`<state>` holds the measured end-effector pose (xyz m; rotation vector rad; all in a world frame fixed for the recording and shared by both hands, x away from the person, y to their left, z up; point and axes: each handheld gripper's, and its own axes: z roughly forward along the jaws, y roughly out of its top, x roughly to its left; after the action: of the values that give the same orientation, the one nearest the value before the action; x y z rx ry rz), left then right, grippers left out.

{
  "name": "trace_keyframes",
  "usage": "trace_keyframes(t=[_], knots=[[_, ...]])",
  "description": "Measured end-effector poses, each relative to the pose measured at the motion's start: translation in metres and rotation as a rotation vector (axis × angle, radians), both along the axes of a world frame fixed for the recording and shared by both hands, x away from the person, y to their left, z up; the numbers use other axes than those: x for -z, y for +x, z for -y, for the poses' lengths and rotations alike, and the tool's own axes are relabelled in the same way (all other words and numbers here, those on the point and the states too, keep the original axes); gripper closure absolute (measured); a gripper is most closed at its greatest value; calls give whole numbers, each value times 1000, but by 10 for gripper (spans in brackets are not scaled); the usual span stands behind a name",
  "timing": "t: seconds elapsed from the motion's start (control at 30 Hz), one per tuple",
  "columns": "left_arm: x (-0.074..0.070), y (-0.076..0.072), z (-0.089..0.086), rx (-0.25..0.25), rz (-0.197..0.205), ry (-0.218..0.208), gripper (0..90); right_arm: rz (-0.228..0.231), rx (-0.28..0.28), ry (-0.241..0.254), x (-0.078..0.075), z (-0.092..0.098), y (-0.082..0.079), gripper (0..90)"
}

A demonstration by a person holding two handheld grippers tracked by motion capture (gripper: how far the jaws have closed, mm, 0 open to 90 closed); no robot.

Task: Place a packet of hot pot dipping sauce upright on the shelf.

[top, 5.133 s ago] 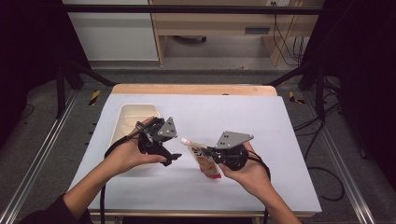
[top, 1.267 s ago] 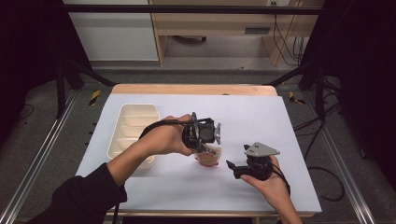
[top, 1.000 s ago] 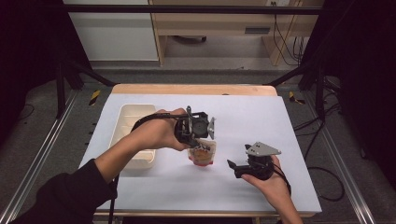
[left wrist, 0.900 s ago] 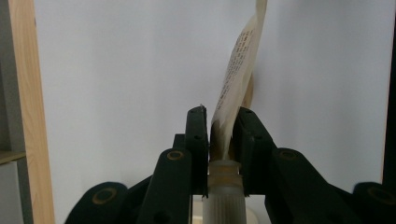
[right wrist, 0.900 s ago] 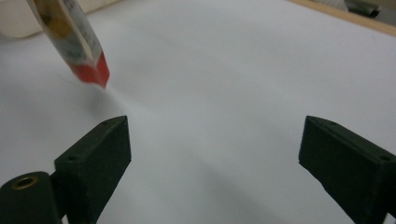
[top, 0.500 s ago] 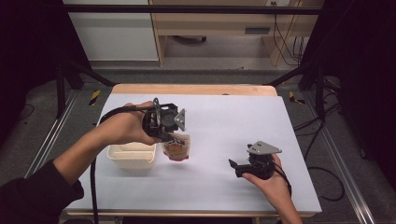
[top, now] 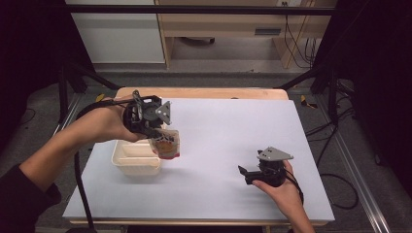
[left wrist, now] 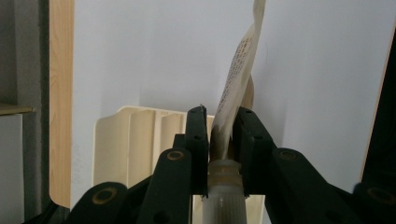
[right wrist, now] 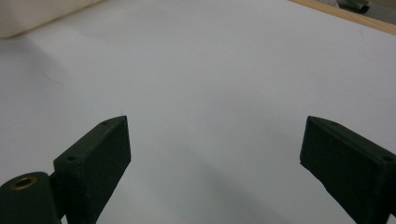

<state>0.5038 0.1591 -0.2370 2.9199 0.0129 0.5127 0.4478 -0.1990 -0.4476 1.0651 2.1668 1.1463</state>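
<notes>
A spouted pouch [top: 167, 145] with red and orange print hangs from my left gripper [top: 155, 131], just above the right rim of the cream compartment tray [top: 133, 160]. In the left gripper view the jaws are shut on the pouch's neck just past its white spout [left wrist: 224, 184]. The pouch [left wrist: 236, 74] stretches away edge-on over the white table, with the tray [left wrist: 130, 135] lying below and to the left. My right gripper [top: 246, 174] rests at the table's right front, pointing left. Its jaws [right wrist: 215, 140] stand wide open with nothing between them.
The white table sheet [top: 233, 131] spreads between the two hands. A wooden edge [top: 204, 92] runs along the far side. Dark frame posts and cables flank the table. A corner of the tray [right wrist: 37, 14] shows in the right gripper view.
My left hand has carried the pouch leftward and a little up, from mid-table to over the tray's right rim. The right hand has stayed put.
</notes>
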Motion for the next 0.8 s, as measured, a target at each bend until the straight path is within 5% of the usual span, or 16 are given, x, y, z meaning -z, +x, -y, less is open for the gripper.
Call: trace_keyframes(t=[0.43, 0.8], knots=[[-7, 7, -37, -37, 18, -4, 763, -1, 1, -1, 1, -2, 0, 93], [-8, 8, -51, -44, 31, 16, 763, -2, -1, -7, 2, -2, 1, 95]])
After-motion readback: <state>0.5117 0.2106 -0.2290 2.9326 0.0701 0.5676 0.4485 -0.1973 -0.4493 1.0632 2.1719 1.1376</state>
